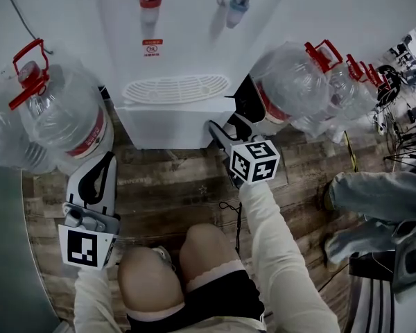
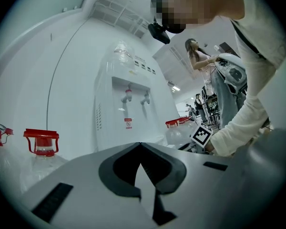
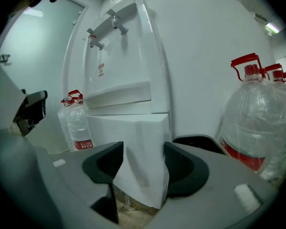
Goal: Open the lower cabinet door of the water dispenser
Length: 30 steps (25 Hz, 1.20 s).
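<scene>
The white water dispenser (image 1: 173,33) stands against the wall, with a red tap and a blue tap above its drip grille. Its lower cabinet door (image 1: 163,127) faces me below the grille. My right gripper (image 1: 229,115) sits at the door's right front corner. In the right gripper view the door's white edge (image 3: 140,147) fills the gap of the right gripper (image 3: 143,149), with a pad against each side. My left gripper (image 1: 108,159) hangs back over the floor at the left, shut and empty. It (image 2: 140,147) points toward the dispenser (image 2: 128,109) from a distance.
Large water bottles with red caps stand on the wooden floor on both sides of the dispenser, at the left (image 1: 62,123) and at the right (image 1: 291,89). My knees (image 1: 180,262) are below the grippers. Another person's legs (image 1: 374,193) are at the right.
</scene>
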{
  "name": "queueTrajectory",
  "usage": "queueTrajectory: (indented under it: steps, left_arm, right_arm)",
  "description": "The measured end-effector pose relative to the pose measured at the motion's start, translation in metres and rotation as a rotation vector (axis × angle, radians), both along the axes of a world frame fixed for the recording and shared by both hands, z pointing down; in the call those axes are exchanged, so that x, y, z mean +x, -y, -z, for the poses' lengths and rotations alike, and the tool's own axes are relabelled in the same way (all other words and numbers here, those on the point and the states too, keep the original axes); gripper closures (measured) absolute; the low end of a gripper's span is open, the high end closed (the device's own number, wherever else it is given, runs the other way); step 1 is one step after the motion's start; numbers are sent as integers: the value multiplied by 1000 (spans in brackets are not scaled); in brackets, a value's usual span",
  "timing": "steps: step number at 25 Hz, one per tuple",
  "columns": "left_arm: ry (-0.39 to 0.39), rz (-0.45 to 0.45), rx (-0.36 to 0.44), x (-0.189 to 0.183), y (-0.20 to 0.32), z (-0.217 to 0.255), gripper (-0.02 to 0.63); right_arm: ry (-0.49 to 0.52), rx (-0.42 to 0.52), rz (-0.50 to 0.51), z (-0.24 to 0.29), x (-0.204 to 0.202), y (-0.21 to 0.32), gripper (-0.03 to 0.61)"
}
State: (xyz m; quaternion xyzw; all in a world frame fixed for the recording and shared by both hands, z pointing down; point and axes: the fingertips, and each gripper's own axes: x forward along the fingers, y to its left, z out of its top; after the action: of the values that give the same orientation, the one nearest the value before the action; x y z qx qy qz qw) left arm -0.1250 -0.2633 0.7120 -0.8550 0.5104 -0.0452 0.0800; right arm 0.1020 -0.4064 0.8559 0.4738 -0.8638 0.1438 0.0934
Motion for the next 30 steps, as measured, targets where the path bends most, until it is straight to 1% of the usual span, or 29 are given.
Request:
queueTrajectory:
  steps: [1,5,12,16,20,30]
  left_arm:
    - [1,-8,10,3,-1,2,611]
    - [14,2,-4,6,-5,3,611]
    - [20,0,2,12,-12,9,611]
    - [14,-19,39,19,-17,18,611]
    - [22,-1,18,20,-21,18,612]
    - [41,8,23,25,-32,23,612]
  right_arm:
    - [6,1,0,1,0,-4,305]
    - [23,-2,2,2,0,-23,305]
    - [26,2,9,2,-4,-54,305]
    - [21,7,17,2,-7,-73,305]
    - [45,5,18,4,-11,-89,305]
    - [68,16,30,8,-20,-119,305]
